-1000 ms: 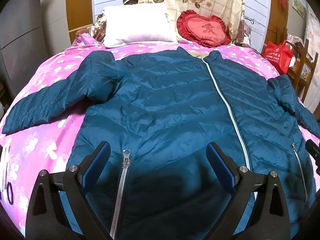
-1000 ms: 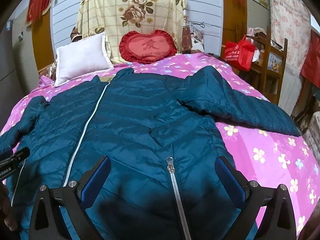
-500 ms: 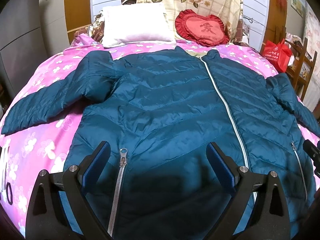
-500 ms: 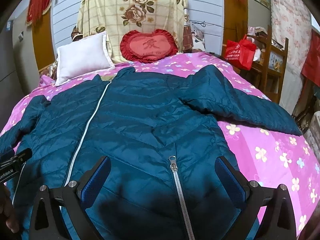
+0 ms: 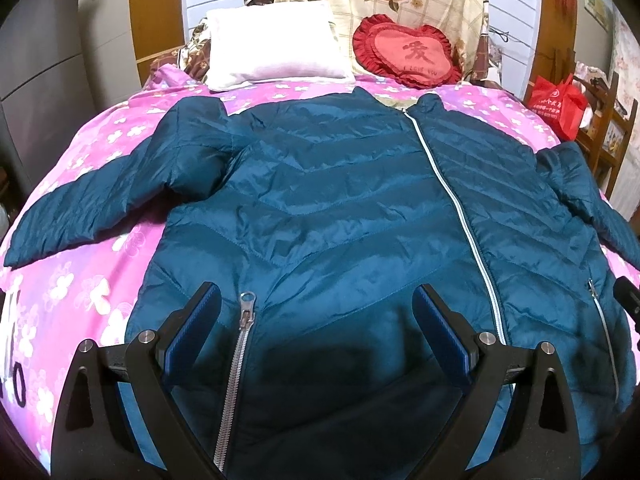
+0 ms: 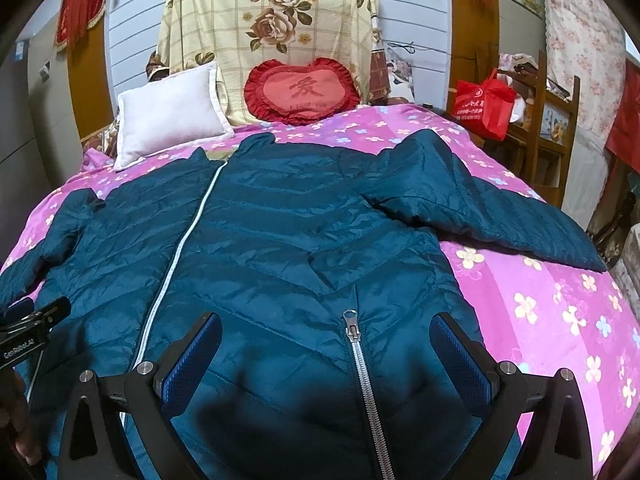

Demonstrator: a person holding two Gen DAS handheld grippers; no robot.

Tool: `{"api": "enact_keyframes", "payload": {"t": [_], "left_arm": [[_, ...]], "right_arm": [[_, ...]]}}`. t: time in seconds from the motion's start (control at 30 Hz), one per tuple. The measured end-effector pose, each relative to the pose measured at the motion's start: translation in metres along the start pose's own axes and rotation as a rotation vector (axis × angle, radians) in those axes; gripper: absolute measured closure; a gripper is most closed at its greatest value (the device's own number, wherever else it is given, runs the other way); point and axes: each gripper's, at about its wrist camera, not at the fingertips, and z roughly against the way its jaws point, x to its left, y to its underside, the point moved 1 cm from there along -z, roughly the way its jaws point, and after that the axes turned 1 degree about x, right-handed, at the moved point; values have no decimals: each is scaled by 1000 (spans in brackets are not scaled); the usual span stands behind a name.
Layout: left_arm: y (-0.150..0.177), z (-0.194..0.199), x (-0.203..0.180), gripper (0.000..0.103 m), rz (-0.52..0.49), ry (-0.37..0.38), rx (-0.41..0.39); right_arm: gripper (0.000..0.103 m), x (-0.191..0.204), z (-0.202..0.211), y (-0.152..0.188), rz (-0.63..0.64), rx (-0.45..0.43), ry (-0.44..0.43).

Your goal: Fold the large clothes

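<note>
2 handheld grippers hover over the hem end of 1 teal quilted down jacket (image 5: 344, 216), which lies front-up and zipped on the pink flower-print bed cover (image 5: 80, 280), collar toward the white pillow (image 5: 272, 52) and red heart-shaped cushion (image 5: 408, 56).

1. Jaw state: the left gripper (image 5: 316, 332) and the right gripper (image 6: 326, 364) both stand with jaws spread wide, holding nothing.
2. Handling: the jacket is judged light, soft and puffy. Its shiny shell looks slippery, so a shallow pinch may slide off.
3. Grip points: pinch through both layers at the hem corners, or at a sleeve cuff. Avoid the metal pocket zipper (image 6: 362, 380) and the white centre zipper (image 5: 456, 208).
4. Edges: the jacket's sleeve on the left (image 5: 100, 200) and the sleeve on the right (image 6: 500, 208) spread outward, ending close to the bed edges.
5. Open room: bare cover shows beside each sleeve. A red bag (image 6: 484, 104) and a wooden rack (image 6: 552, 128) stand near the right side, so inward folds are judged safer.
</note>
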Motion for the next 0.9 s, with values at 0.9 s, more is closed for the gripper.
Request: {"api": "enact_keyframes", "payload": {"t": [0.9], "left_arm": [[-2,-5,9,6,12,-12,16]], "right_arm": [[0,9,-28,15,-6,102,23]]}}
